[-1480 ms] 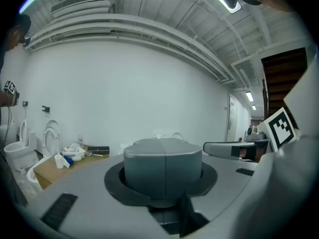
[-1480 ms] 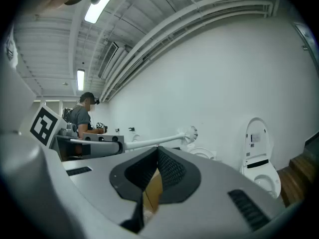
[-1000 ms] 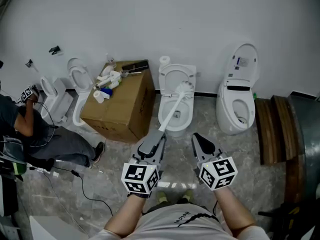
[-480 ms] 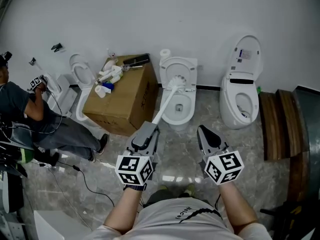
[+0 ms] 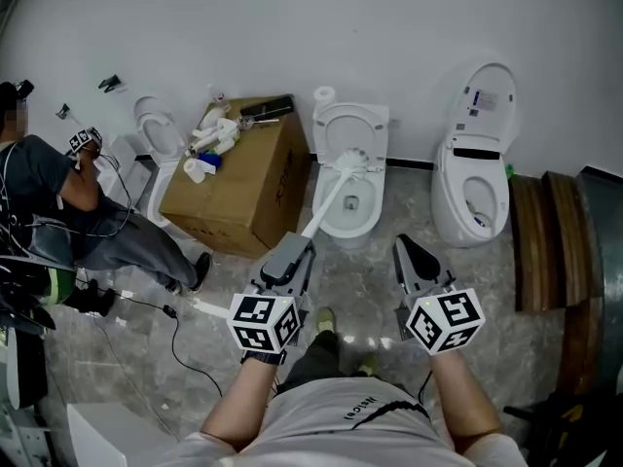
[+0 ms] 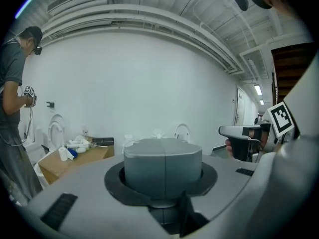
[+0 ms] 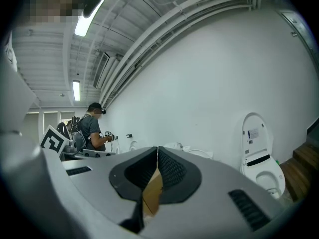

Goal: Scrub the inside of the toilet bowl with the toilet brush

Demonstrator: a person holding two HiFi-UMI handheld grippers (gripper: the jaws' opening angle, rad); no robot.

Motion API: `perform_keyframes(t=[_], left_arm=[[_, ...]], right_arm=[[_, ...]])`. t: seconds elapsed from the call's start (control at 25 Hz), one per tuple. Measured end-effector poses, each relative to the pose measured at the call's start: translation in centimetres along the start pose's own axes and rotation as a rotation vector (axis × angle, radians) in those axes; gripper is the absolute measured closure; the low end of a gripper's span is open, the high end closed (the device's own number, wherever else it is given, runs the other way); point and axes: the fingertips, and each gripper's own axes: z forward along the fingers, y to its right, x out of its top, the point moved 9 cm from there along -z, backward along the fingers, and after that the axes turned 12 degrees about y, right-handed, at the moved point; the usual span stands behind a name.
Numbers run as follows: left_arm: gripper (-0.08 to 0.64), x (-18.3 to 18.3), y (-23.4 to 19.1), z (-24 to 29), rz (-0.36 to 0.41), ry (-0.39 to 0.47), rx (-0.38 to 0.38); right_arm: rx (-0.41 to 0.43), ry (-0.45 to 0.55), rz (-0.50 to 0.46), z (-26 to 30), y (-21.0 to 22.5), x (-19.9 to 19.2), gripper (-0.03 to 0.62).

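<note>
One white wall (image 5: 389, 27) is backing a cardboard box (image 5: 243, 197), with a white toilet (image 5: 368, 212) standing just beside it. Left gripper (image 5: 300, 246) is clamping the toilet brush (image 5: 328, 200) by its handle end; the shaft is slanting up to the bowl and the bristle head is sitting at the bowl's back edge. Right gripper (image 5: 409, 251) is hanging alongside, jaws pressed together on nothing.

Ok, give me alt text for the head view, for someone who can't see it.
Seen from above, the left gripper holds a white toilet brush, its head at the bowl of the open toilet by the wall; the right gripper is shut and empty. A cardboard box stands left of it, a second toilet to its right.
</note>
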Motion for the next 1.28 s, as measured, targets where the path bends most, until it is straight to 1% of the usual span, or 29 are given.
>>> perform_keyframes(t=[0.24, 0.36, 0.6, 0.76, 0.92, 1.08, 1.16, 1.28], left_arm=[[0.407, -1.9, -3.7, 4.8, -0.016, -0.061, -0.024], [0.407, -2.9, -6.6, 8.1, -0.019, -0.097, -0.046], [0.407, -4.7, -12.9, 15.1, -0.008, -0.168, -0.120], [0.407, -6.4, -16.4, 18.9, 0.019, -0.219, -0.183], [0.407, -8.4, -18.7, 21.9, 0.061, -0.274, -0.226], [0.407, -10.8, -19.5, 24.7, 0.143, -0.325, -0.270], [0.407, -12.0, -19.8, 26.1, 0.165, -0.351, -0.284], [0.407, -13.8, -19.9, 28.1, 0.174, -0.390, -0.287]], right_arm=[[-0.038, -0.033, -0.005, 4.6, 1.5, -1.4, 0.575], [-0.069, -0.047, -0.007, 8.4, 2.5, -2.5, 0.575], [-0.153, -0.075, -0.006, 16.6, 4.2, -5.3, 0.575], [-0.209, -0.086, -0.002, 20.6, 5.1, -6.5, 0.575], [-0.252, -0.100, 0.012, 23.1, 6.2, -8.2, 0.575], [-0.264, -0.134, -0.009, 24.9, 7.9, -10.6, 0.575], [-0.263, -0.150, -0.020, 26.0, 9.2, -11.8, 0.575], [-0.257, -0.172, -0.027, 27.7, 11.4, -13.7, 0.575]])
